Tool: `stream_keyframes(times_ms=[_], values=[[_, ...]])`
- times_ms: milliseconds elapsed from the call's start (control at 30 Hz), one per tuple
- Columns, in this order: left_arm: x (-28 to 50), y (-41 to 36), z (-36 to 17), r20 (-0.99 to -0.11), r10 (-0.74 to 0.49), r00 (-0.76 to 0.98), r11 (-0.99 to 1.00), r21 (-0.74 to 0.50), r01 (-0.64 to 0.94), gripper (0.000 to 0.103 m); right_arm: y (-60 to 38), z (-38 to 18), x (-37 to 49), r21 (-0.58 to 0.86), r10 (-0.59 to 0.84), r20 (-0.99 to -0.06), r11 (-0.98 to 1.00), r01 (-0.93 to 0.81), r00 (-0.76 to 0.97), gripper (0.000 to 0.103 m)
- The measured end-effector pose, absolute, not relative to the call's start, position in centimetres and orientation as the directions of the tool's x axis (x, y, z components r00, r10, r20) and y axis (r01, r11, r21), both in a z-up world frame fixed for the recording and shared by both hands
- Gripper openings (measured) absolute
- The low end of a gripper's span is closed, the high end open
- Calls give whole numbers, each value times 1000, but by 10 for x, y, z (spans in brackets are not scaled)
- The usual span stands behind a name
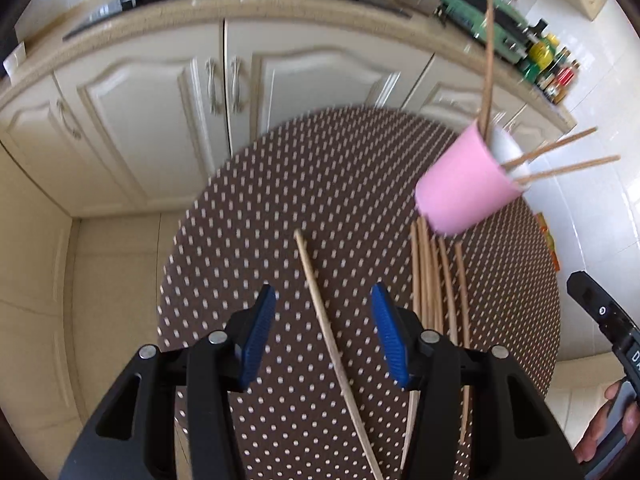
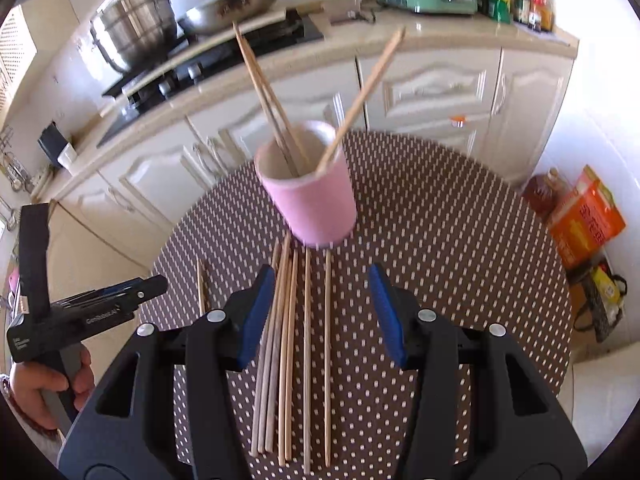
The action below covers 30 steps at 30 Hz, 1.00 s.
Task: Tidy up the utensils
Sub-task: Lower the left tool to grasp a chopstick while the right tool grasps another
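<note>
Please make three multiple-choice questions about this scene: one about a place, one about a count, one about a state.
1. Where does the lone chopstick lie?
A. in the cup
B. on the table, between the left gripper's fingers
C. on the counter

2. How many chopsticks stand in the cup?
A. one
B. three
C. six

3. How is the right gripper?
A. open, holding nothing
B. shut on a chopstick
C. shut on the cup

Answers: B, it lies on the dotted table under the left gripper; B, three sticks rise from the rim; A, its blue pads stand apart above the loose chopsticks.
</note>
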<state>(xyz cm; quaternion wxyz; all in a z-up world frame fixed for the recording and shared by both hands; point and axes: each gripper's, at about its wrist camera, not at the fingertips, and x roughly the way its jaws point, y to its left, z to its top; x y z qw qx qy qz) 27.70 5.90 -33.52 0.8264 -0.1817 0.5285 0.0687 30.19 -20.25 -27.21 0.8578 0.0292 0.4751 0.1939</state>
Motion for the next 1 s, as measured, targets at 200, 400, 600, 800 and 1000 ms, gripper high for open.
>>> stream_keyframes(times_ms=[200,400,600,800,1000], values=[[281,45,-372,-946,-107,306,935,-200,-293,49,-200,-302,301,237,341,-861,925,-296,376,49],[289,39,-399,-969,-116,219,932,-183,-313,25,-201,-326,308,259,338,-900,922,-287,274,49],[296,33,-406,-971,-108,214,936,-172,-307,8,-194,-346,320,280,343,-921,911,-303,183,36],[290,30,-407,-970,-97,224,936,-166,-312,7,-178,-363,334,278,327,-939,904,-325,109,34],[296,33,-406,-970,-104,221,932,-173,-319,7,-157,-376,343,221,259,-964,910,-350,64,26]])
